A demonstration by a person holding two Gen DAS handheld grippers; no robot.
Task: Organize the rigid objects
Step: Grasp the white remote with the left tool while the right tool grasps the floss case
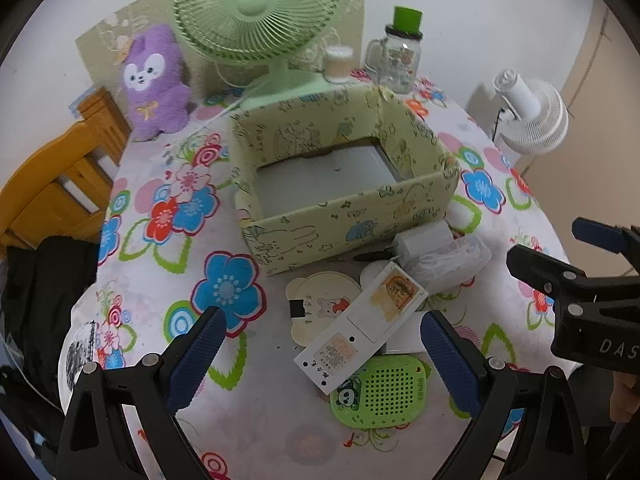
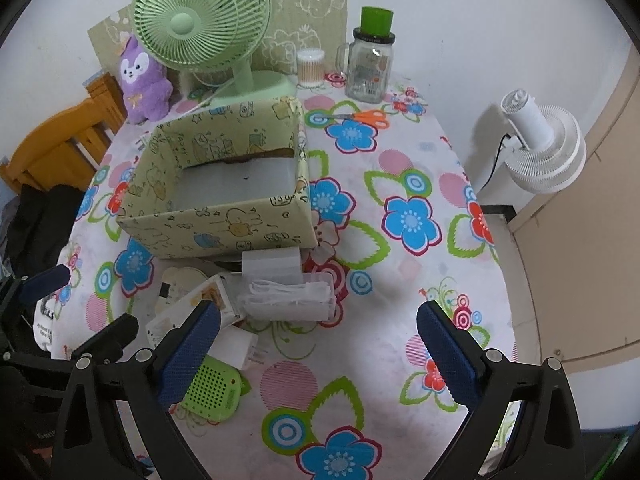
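A pale green patterned cardboard box [image 1: 348, 224] [image 2: 216, 226] stands open-topped and holds nothing on the flowered table. In front of it lies a heap: a long white device [image 1: 360, 326] [image 2: 188, 312], a round cream coaster [image 1: 320, 304], a green perforated panda gadget [image 1: 380, 394] [image 2: 212, 388], a white charger block [image 1: 424, 242] [image 2: 272, 264] and a clear plastic case [image 1: 448, 264] [image 2: 292, 298]. My left gripper [image 1: 320, 356] hovers open just short of the white device. My right gripper [image 2: 316, 348] hangs open over bare cloth right of the heap, and shows from the side in the left wrist view [image 1: 560, 256].
A green desk fan [image 1: 256, 16] [image 2: 200, 20], a purple plush [image 1: 154, 80] [image 2: 142, 80], a cotton-swab tub [image 2: 310, 64] and a glass jar with a green lid [image 1: 400, 52] [image 2: 370, 64] line the back. Orange scissors [image 2: 368, 117] lie behind the box. A white fan [image 2: 540, 148] stands off the table's right edge, a wooden chair [image 1: 52, 172] left.
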